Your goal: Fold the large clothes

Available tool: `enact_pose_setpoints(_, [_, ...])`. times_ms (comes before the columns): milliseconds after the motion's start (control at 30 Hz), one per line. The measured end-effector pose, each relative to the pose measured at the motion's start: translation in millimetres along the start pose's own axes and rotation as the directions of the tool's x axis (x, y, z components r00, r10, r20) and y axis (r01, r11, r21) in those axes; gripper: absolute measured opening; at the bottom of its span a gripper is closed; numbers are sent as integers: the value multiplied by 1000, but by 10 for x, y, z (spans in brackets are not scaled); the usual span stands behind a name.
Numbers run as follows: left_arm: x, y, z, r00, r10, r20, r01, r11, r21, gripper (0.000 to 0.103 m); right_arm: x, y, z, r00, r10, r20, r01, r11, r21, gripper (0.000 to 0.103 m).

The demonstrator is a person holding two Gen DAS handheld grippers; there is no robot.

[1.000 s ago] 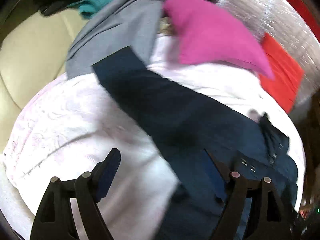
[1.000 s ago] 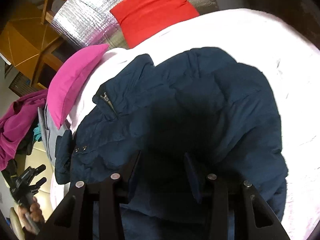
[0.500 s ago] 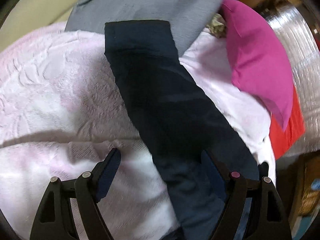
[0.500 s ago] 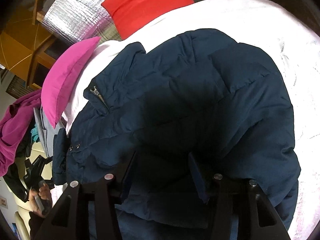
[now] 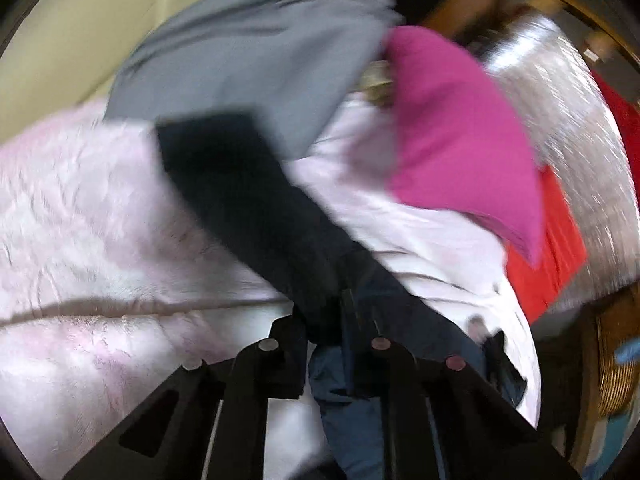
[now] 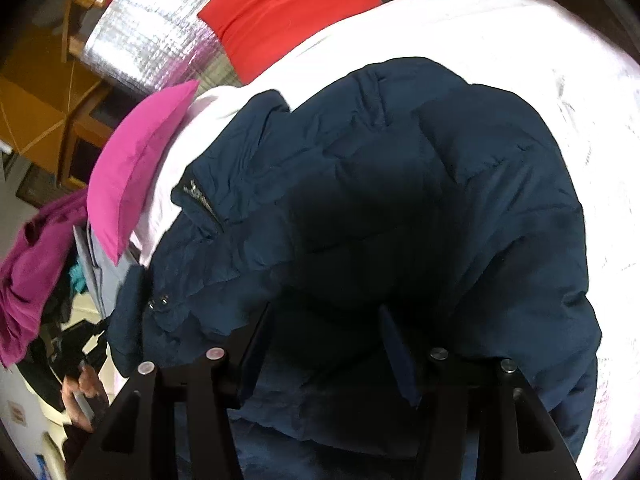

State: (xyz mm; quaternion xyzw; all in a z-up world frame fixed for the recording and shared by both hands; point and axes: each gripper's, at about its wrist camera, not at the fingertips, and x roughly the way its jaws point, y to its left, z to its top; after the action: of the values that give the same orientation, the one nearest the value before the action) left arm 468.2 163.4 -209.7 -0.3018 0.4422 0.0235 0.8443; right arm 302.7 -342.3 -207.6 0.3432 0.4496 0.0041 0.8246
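Dark navy padded jacket [image 6: 400,208] lies spread on a pale pink textured bedspread [image 6: 520,40], body bunched in a rounded heap w/ collar zip and two metal snaps showing on its left side in the right wrist view. One long navy sleeve [image 5: 240,200] stretches away across the bedspread in the left wrist view, cuff end reaching a grey folded garment [image 5: 248,60] and overlapping its edge.

Left gripper [image 5: 324,320] has its black fingers drawn in narrow, pinched on the sleeve near where it joins the jacket body; fabric is bunched between the pads. That view is motion-blurred, so fine detail is soft.

Right gripper [image 6: 324,340] sits over the jacket's lower body w/ fingers set wide apart, nothing pinched between them; fabric lies below the gap, and whether the tips touch it can't be told.

Magenta pillow [image 5: 460,140] rests on the far side of the bedspread, just beside the grey garment. A red cushion [image 6: 288,12] lies behind it, against a silver foil-look quilted panel [image 6: 152,52]. Purple-magenta clothing pile [image 6: 32,272] sits at the left edge of the right wrist view, w/ a teal item partly hidden below it. Person's hand [image 6: 82,392] shows at bottom left there, holding the other tool's handle.
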Motion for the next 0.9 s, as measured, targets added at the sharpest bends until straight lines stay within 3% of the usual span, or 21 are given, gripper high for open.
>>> enact_pose_setpoints(100, [-277,-453,-129,999,-33,42,27,990,142,13,-104,-16,11,999,-14,30,13,1000,10,59])
enact_pose_setpoints(233, [-603,-1086,-475,992,-116,52,93,941,327,12,-334,-89,69,996,-11,89,8,999,36,59])
enact_pose_setpoints(367, [-742,-1604,-1048,985,-173,0,152,869,471,10,-548,-221,105,991,6,133,-17,997,76,59])
enact_pose_setpoints(500, [-525,-1854,-1671,980,-171,-100,198,837,511,9,-695,-330,113,988,25,153,-41,994,102,59])
enact_pose_setpoints(667, [41,-1738,-2248,961,-110,-253,214,876,433,9,-795,-388,122,985,52,163,-71,991,113,59])
enact_pose_setpoints(733, [236,-1593,-2335,932,-101,-348,233,903,362,15,-821,-390,116,985,58,163,-76,991,107,59])
enact_pose_setpoints(800, [289,-1448,-2343,894,-144,-425,275,924,265,19,-843,-399,120,985,61,164,-79,991,105,59])
enact_pose_setpoints(867, [183,-1370,-2273,873,-174,-456,302,926,225,28,-858,-416,126,984,61,169,-80,991,109,62])
enact_pose_setpoints(900, [50,-1349,-2259,875,-179,-451,310,920,237,43,-866,-433,130,983,61,171,-81,990,113,62])
